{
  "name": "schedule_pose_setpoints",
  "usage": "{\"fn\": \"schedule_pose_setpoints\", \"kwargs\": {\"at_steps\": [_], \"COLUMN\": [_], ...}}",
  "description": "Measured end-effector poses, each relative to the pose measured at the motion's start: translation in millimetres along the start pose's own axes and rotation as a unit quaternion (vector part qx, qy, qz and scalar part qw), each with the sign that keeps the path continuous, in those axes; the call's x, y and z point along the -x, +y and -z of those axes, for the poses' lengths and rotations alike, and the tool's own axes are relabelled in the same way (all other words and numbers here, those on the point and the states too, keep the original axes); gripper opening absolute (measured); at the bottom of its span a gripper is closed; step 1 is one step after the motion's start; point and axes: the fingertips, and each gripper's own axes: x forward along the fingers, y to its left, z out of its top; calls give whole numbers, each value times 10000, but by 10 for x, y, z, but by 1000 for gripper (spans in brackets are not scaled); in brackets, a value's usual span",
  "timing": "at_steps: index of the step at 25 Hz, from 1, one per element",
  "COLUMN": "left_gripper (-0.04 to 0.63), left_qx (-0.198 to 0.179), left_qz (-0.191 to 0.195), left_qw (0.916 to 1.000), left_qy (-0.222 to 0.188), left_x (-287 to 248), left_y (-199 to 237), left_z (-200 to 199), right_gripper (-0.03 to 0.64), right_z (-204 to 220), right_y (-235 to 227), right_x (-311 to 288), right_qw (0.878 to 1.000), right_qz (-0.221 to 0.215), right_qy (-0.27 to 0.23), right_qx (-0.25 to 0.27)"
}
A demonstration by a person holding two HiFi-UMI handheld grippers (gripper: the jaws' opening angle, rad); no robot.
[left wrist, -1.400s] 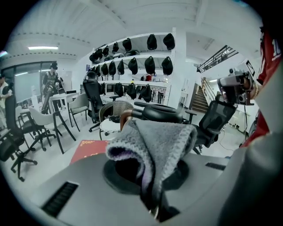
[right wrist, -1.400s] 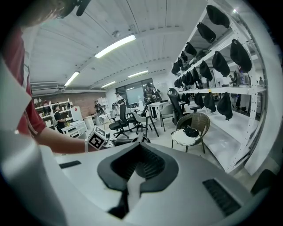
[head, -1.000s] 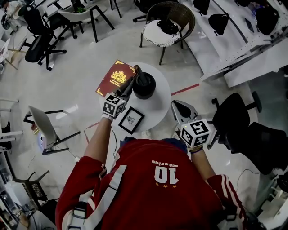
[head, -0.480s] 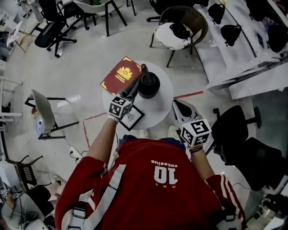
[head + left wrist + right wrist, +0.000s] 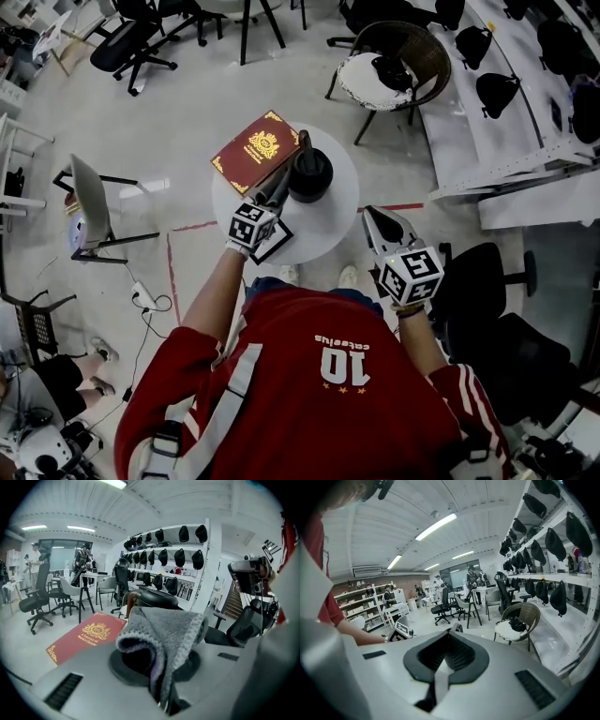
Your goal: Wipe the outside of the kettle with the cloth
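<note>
A black kettle [image 5: 310, 174] stands on a round white table [image 5: 328, 220]. My left gripper [image 5: 279, 183] reaches up to the kettle's left side and is shut on a grey cloth [image 5: 165, 629]. The cloth drapes over the jaws and hides their tips. Just behind the cloth in the left gripper view is the kettle [image 5: 157, 598], with its brown handle on the left. My right gripper [image 5: 382, 228] hangs off the table's right edge, away from the kettle. Seen in its own view, the right gripper [image 5: 453, 629] is shut with nothing in it.
A red book [image 5: 256, 149] lies on the table's far left, overhanging the edge, and a black picture frame [image 5: 274, 242] lies at the near edge. A wicker chair [image 5: 394, 61], office chairs [image 5: 478, 291] and shelves of black helmets [image 5: 502, 89] surround the table.
The head camera has shifted, so the table sits a little higher in view. The left gripper stays at the kettle's left side with the cloth; the right gripper has barely moved.
</note>
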Motion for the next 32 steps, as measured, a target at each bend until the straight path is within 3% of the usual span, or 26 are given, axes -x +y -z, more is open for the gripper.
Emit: {"fn": "schedule_pose_setpoints", "kwargs": {"at_steps": [15, 24, 28, 32], "left_gripper": [46, 46, 46, 46], "left_qx": [342, 388, 214, 363], "left_qz": [-339, -411, -461, -471], "left_qw": [9988, 9984, 9986, 9982], "left_qy": [-71, -44, 116, 87], "left_x": [-22, -121, -178, -252], "left_y": [-268, -460, -549, -627], "left_z": [112, 147, 178, 180], "right_gripper": [17, 17, 17, 17], "right_z": [26, 29, 52, 69], "right_y": [-215, -332, -407, -483], "right_x": [117, 200, 251, 319], "right_qw": [9986, 9972, 9967, 9962], "right_qz": [-514, -727, -790, -856], "right_qy": [68, 58, 52, 36], "right_qx": [137, 181, 187, 180]}}
